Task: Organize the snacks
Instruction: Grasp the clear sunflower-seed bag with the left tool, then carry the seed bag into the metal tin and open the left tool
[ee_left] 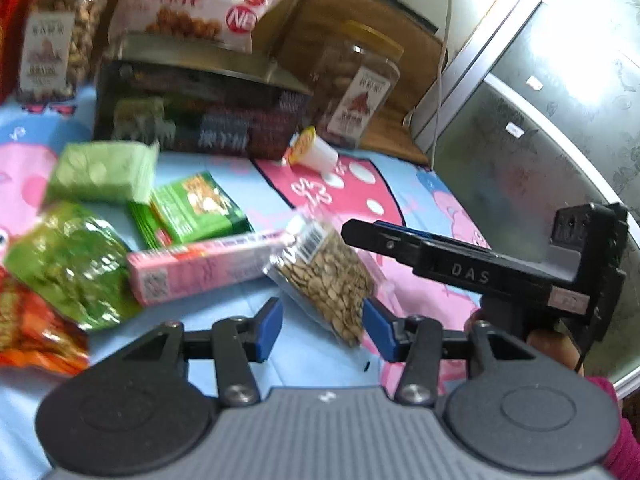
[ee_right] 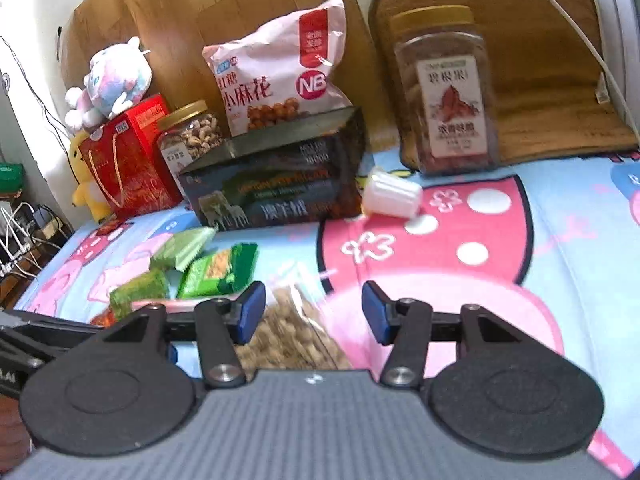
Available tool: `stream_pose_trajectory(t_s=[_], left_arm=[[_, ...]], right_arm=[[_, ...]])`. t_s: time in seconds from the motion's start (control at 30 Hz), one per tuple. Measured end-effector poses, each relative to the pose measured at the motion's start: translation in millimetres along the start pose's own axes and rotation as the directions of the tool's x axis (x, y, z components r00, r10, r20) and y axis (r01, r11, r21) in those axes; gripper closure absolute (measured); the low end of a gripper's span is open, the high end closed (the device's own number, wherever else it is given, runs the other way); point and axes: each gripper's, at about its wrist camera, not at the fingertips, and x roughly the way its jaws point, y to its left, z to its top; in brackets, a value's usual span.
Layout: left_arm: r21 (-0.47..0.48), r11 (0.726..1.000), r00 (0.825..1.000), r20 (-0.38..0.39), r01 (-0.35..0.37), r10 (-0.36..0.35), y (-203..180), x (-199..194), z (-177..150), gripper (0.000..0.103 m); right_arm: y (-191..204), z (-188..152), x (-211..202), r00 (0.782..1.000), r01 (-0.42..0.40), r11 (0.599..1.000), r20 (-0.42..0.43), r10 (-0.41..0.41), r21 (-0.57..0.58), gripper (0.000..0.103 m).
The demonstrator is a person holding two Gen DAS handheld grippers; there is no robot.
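A clear bag of pale seeds (ee_left: 324,276) lies tilted on the cartoon-print sheet (ee_left: 360,188). My left gripper (ee_left: 325,330) is open around its near end: the right pad is close to the bag and the left pad is apart from it. My right gripper (ee_left: 360,235) comes in from the right, with its tips by the bag's far corner. In the right wrist view the seed bag (ee_right: 292,332) sits between the open right gripper (ee_right: 313,314) fingers, nearer the left pad. Neither gripper's pads press on it.
Left of the bag lie a pink box (ee_left: 200,268), green packets (ee_left: 196,208), a green foil bag (ee_left: 72,264) and an orange bag (ee_left: 32,328). Behind stand a dark box (ee_right: 280,176), a nut jar (ee_right: 444,100), a tipped white cup (ee_right: 392,196) and a red gift bag (ee_right: 128,160). A metal cabinet (ee_left: 540,120) borders the right.
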Motion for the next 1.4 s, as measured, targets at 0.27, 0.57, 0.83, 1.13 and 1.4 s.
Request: stream_pose_trajectory(t_s=[0.27,0.57,0.83,1.13,1.4], left_arm=[[-0.034,0.999,0.999,-0.033,-0.001,0.000,5,17,-8,0.065],[-0.076,0.997,1.000,-0.009,0.023,-0.024,31,-16,-25,0.068],[-0.113,0.988,0.995,0.028,0.102,-0.099,46,-45,-50,0.064],[-0.064,0.983,0.985,0.048,0.169,-0.166,29,-45,-61,0.057],[-0.130,0.978,0.987,0.025,0.163,-0.161,45,-33,-66,0.082]], right_arm=[[4,-32,-15,0.995,-0.100,0.994,-0.012,0.100,0.044,0.045],[42,-75,-44,0.977,-0.214,0.976,-0.007,0.215,0.037,0.040],[109,-108,-43,0.997,-0.052,0.940,0.035,0.068,-0.338,0.018],[108,-115,-40,0.995,-0.007,0.941,0.091,0.040,-0.338,0.017],[105,-118,-49,0.992,-0.014,0.959,0.118,0.050,-0.283,0.035]])
